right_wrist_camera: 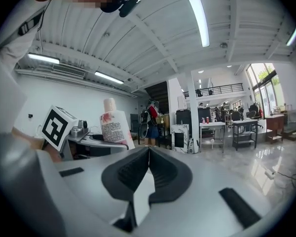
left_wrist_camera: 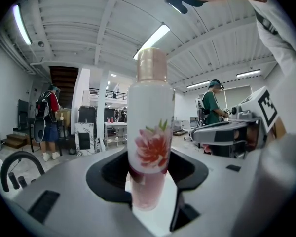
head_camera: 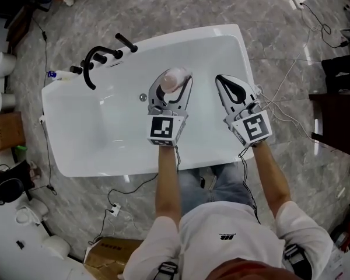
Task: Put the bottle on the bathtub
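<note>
In the left gripper view a white bottle (left_wrist_camera: pixel 150 127) with a pink flower print and a rose-gold cap stands upright. My left gripper (left_wrist_camera: pixel 150 181) is shut on its lower part. From the head view the bottle (head_camera: pixel 171 80) and left gripper (head_camera: pixel 176 84) hang over the middle of the white bathtub (head_camera: pixel 93 150). My right gripper (head_camera: pixel 221 79) hovers beside them to the right, over the tub, with its jaws shut and nothing in them. In the right gripper view its jaws (right_wrist_camera: pixel 149 154) meet in a line, and the bottle (right_wrist_camera: pixel 115 125) shows at the left.
A black faucet with handles (head_camera: pixel 99 58) sits on the tub's far left rim, with a small spray bottle (head_camera: pixel 57 74) beside it. A drain (head_camera: pixel 143 97) is in the tub wall. Cables (head_camera: pixel 291 80) cross the marble floor. A cardboard box (head_camera: pixel 6 130) stands left, dark furniture (head_camera: pixel 341 92) right.
</note>
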Motion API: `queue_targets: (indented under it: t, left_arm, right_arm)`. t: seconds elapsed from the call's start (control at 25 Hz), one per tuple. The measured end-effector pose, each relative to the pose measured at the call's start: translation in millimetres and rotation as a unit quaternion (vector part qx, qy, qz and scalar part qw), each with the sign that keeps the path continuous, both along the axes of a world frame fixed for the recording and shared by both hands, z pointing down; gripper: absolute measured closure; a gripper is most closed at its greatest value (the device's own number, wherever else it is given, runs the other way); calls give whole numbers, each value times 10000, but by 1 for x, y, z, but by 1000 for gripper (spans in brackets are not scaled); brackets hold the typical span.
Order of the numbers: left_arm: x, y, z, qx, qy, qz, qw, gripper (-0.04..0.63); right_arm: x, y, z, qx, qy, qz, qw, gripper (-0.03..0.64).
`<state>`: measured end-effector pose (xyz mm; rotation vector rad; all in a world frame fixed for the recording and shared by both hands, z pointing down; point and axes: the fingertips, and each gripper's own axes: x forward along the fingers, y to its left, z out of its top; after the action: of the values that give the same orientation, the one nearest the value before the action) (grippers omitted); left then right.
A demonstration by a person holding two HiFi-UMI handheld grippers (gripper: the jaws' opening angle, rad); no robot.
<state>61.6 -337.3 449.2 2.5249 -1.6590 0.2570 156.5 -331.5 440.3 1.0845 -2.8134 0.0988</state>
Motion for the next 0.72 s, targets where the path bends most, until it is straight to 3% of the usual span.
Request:
queue_targets:
  t: [0.72]
  left_arm:
    - [-66, -61, 92, -21, 127, 83, 9999, 371]
  right_arm:
    - [-73, -61, 101, -131, 175, 112, 9997, 621]
